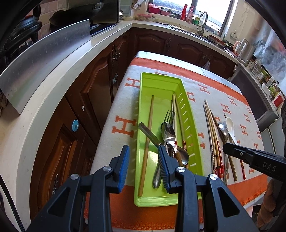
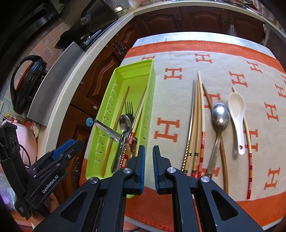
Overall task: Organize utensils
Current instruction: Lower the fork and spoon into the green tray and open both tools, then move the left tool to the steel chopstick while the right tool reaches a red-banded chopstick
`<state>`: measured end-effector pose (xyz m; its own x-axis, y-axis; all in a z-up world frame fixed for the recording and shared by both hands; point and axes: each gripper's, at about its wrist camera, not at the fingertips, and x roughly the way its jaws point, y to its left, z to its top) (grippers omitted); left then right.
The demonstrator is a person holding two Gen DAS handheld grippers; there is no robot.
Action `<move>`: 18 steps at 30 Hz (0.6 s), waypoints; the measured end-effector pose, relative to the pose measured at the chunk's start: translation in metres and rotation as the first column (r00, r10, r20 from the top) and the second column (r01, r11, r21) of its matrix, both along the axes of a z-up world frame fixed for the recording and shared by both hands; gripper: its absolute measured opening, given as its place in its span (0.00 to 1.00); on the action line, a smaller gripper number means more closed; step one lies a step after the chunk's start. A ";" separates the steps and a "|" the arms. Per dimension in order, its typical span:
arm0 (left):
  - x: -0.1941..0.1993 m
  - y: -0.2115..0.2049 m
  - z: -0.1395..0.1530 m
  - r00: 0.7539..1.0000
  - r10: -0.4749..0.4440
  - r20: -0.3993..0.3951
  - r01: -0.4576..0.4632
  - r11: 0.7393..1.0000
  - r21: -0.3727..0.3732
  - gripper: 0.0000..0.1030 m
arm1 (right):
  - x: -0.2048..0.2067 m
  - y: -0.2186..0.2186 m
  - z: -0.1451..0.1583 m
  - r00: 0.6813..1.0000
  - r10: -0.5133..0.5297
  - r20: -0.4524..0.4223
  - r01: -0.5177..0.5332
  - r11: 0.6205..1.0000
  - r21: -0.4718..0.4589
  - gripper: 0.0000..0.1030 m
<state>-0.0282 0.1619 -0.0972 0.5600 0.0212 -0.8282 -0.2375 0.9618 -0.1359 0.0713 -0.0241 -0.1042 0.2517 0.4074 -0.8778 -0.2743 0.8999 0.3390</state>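
A lime-green utensil tray lies on the orange-and-white cloth and holds chopsticks, forks, metal spoons and a flat metal handle. To its right on the cloth lie several chopsticks, a metal spoon and a white ceramic spoon. My left gripper is open and empty above the tray's near end. My right gripper hangs above the cloth just right of the tray, its jaws narrowly apart with nothing between them; it also shows in the left wrist view.
The cloth-covered table stands close to dark wooden cabinets under a white counter. A steel panel and a black cooker are on the left. A sink and bottles are by the window.
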 end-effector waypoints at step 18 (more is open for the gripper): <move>0.041 -0.094 0.014 0.986 -0.166 -0.032 0.166 0.986 0.017 0.30 | 0.011 -0.134 0.014 0.977 -0.206 0.062 0.202 0.977 0.070 0.09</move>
